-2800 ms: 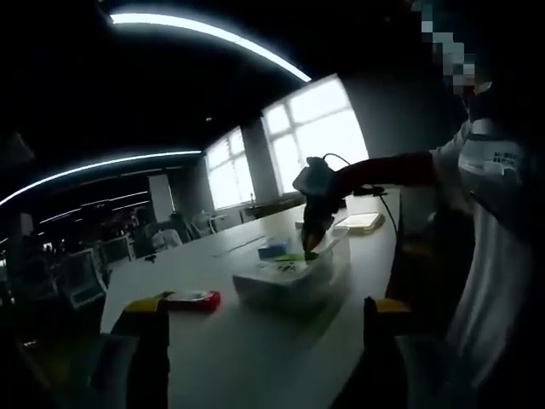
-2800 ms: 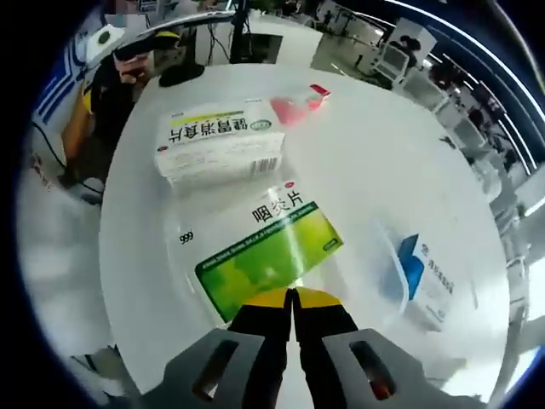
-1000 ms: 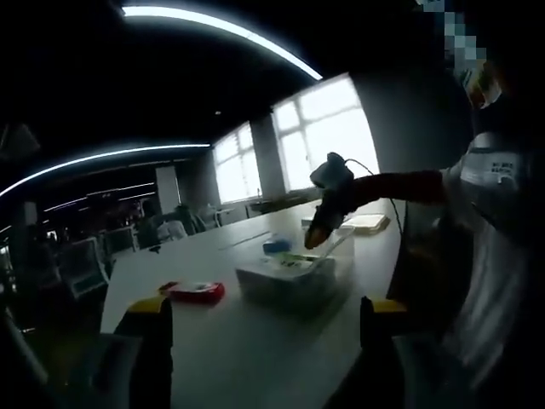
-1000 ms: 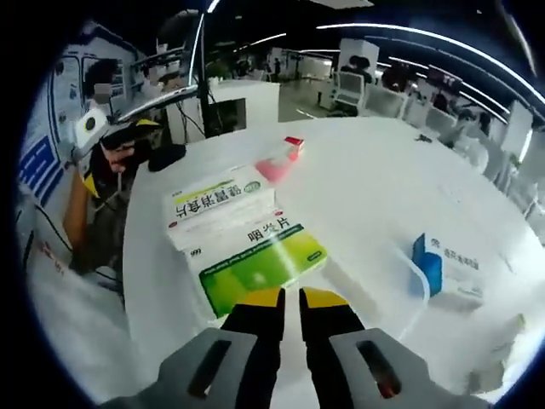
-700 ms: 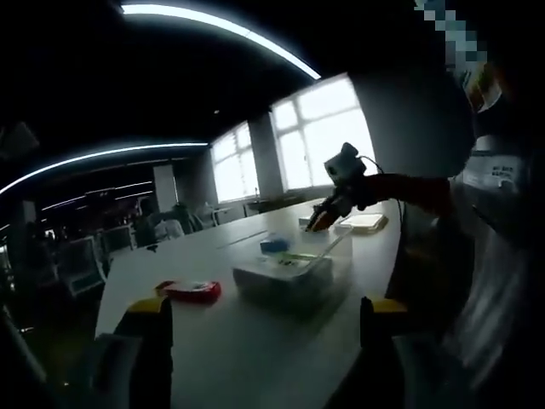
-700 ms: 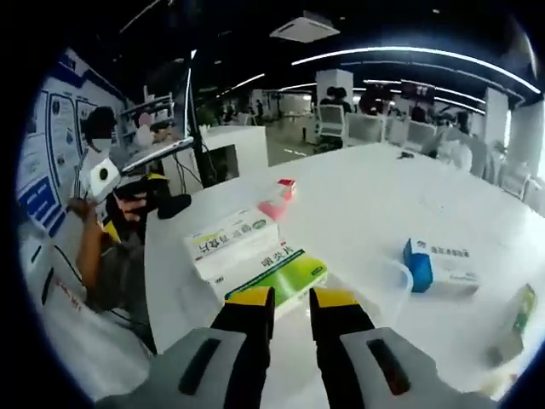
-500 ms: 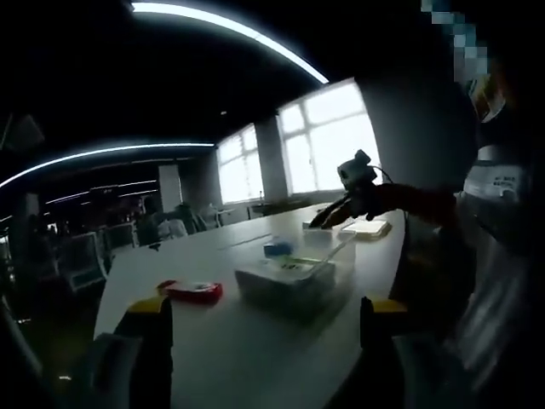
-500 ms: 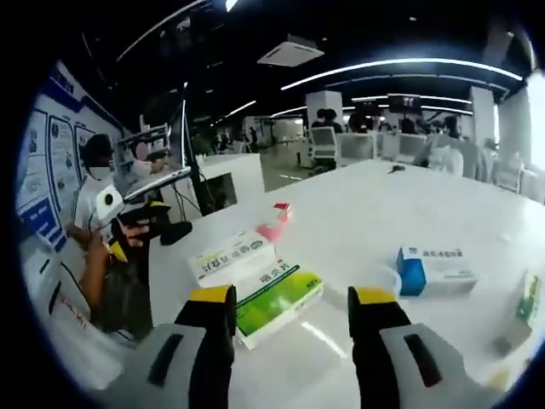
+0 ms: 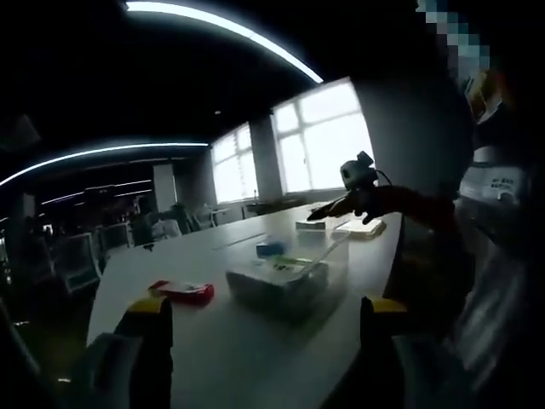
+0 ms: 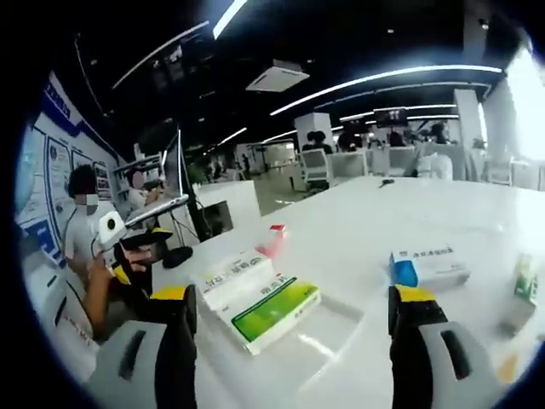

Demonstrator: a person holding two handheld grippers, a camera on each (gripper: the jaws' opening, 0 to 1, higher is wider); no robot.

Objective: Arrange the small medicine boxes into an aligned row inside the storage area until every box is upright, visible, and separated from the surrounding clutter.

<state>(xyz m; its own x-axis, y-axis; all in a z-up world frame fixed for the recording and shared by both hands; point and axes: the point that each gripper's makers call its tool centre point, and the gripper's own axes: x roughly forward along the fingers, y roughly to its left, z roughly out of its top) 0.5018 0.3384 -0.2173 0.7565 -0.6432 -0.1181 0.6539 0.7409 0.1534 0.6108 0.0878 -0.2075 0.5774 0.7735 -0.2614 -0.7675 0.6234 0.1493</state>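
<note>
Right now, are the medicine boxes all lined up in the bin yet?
Not yet. Done: a green box and a white box lie flat, side by side, in the clear bin. In hand: nothing; the right gripper hangs above the bin with jaws open, and the left gripper is open too. Left: the blue-and-white box and pink box sit outside on the table, and no box is upright.

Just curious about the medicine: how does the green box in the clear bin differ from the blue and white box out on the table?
The green box lies inside the clear bin, pressed against a white box; the blue and white box sits alone on the bare table. The green box has a bright green face, while the other is mostly white with a blue end. Both are small cartons lying flat, and neither is held by the open right gripper.
</note>
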